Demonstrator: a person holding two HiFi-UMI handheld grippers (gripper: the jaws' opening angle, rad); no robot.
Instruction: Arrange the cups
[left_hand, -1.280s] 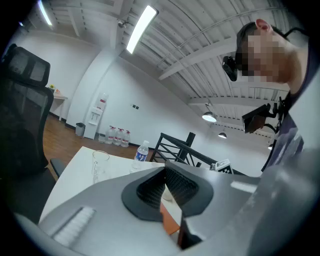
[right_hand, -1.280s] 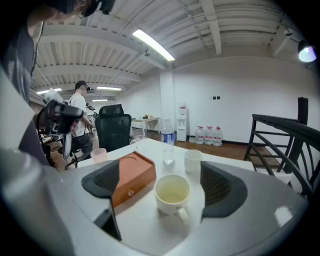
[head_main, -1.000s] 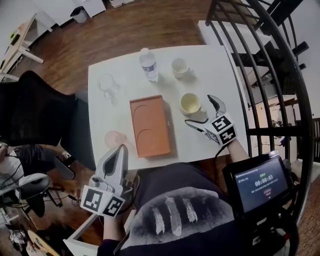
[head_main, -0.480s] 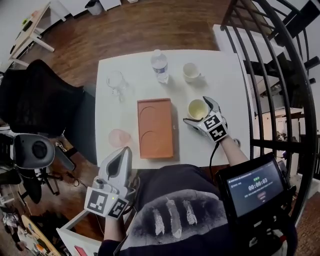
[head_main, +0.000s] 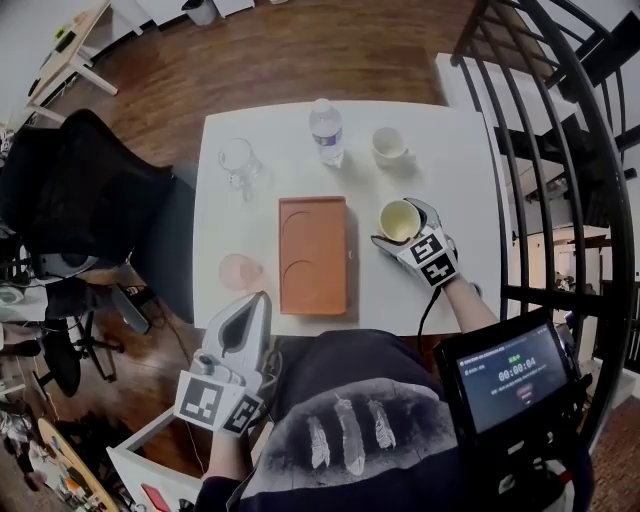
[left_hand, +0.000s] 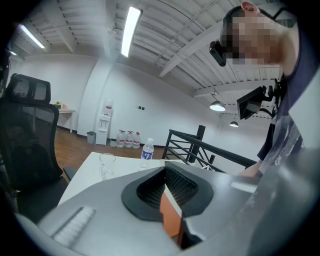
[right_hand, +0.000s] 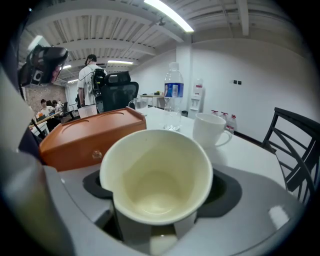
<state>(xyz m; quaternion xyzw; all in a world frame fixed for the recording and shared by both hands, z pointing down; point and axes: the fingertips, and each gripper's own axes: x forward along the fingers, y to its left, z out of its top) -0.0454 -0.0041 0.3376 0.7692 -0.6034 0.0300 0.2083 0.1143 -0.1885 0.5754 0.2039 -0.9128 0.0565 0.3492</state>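
Note:
A cream cup (head_main: 398, 218) stands on the white table (head_main: 455, 160), right of the orange tray (head_main: 312, 255). My right gripper (head_main: 401, 224) has its jaws on either side of this cup and they are closing; in the right gripper view the cream cup (right_hand: 155, 175) fills the space between them, and I see no pad pressing on it. A white mug (head_main: 388, 146) stands behind it, a clear glass cup (head_main: 237, 160) at the far left, a pink cup (head_main: 239, 270) left of the tray. My left gripper (head_main: 258, 305) hangs shut and empty off the table's near edge.
A water bottle (head_main: 326, 130) stands at the back between the glass and the mug. A black office chair (head_main: 90, 190) is left of the table and a black railing (head_main: 560, 150) runs along the right. A small screen (head_main: 510, 375) sits near my right arm.
My right gripper has moved forward and down from beside the cream cup until its jaws flank it. The left gripper has stayed put.

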